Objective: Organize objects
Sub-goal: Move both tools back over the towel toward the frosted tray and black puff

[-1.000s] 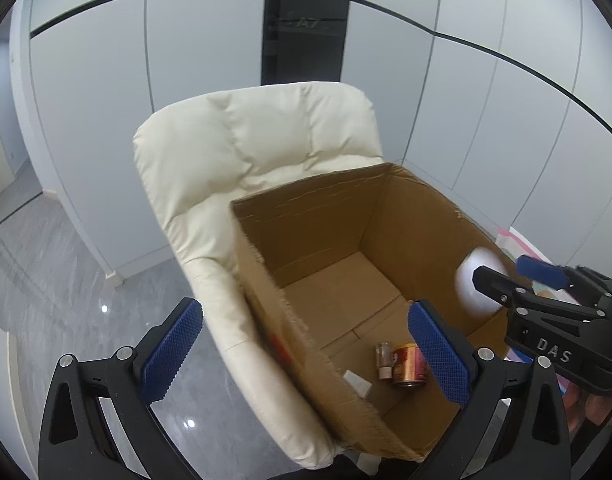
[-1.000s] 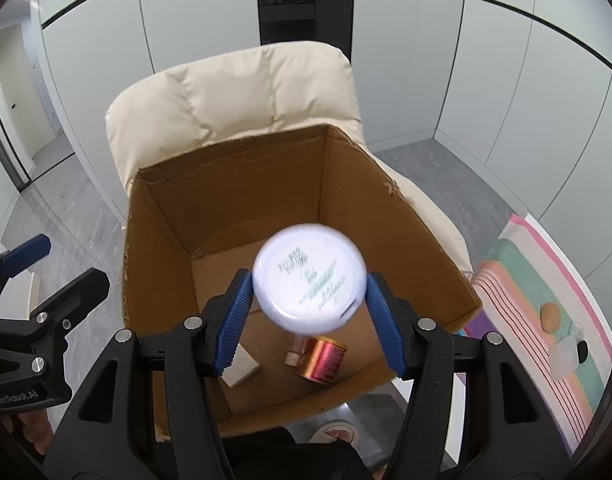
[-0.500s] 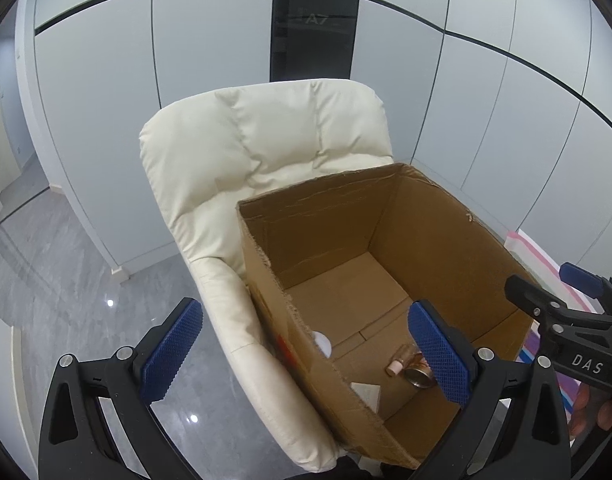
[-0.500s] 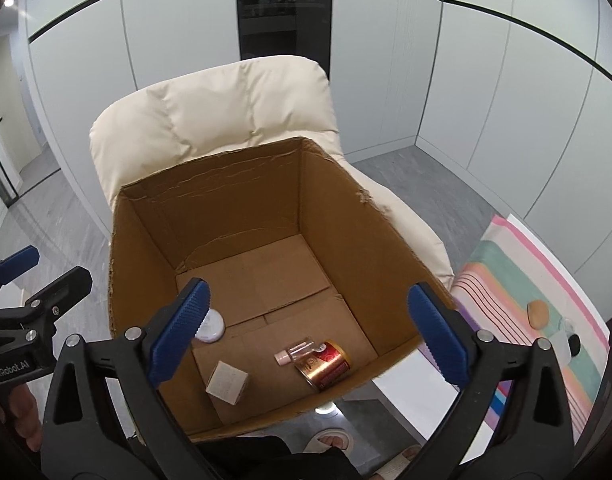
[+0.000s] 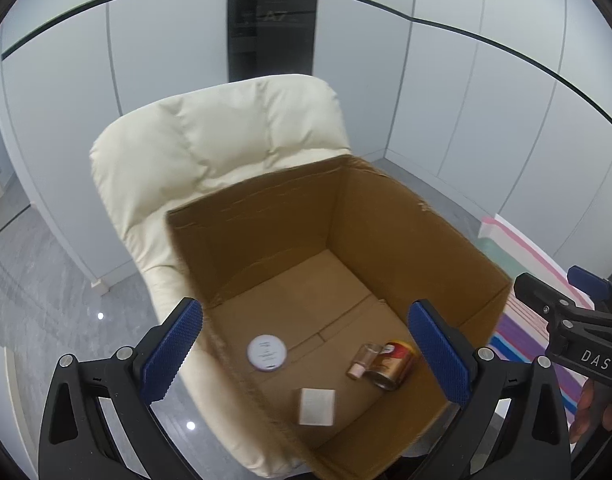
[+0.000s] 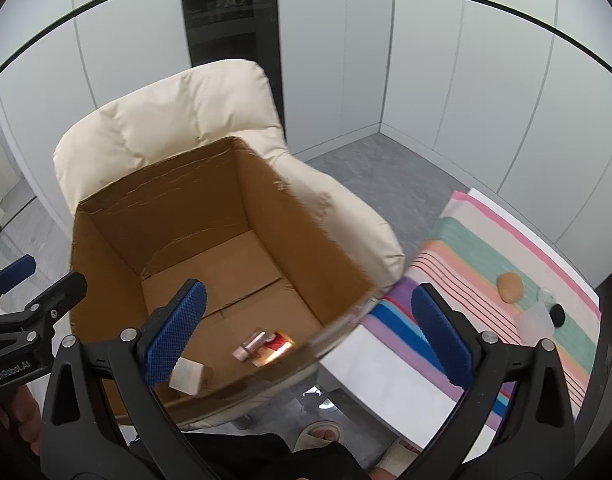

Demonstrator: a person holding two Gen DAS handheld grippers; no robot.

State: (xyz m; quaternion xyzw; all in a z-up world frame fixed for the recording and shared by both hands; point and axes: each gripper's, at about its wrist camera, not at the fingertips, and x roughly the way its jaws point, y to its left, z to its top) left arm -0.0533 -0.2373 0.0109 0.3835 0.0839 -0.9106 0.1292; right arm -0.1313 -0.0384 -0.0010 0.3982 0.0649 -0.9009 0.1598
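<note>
Both claws, left (image 5: 304, 356) and right (image 6: 308, 334), gape empty; jar (image 5: 267, 353) lies in box (image 5: 386, 216). Next: fetch sponge (image 6: 510, 287) far right.

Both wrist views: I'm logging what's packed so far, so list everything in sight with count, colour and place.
cardboard box: one, brown, open, on the armchair seat
armchair: one, cream, before the wall panels
round jar: one, white, box floor
gold can: one, on its side, box floor
small bottle: one, pinkish, against the can
small carton: one, white, box floor
striped cloth: one, multicoloured, right of the chair
tan lump: one, on the cloth
left gripper: open, empty
right gripper: opening, empty
</note>
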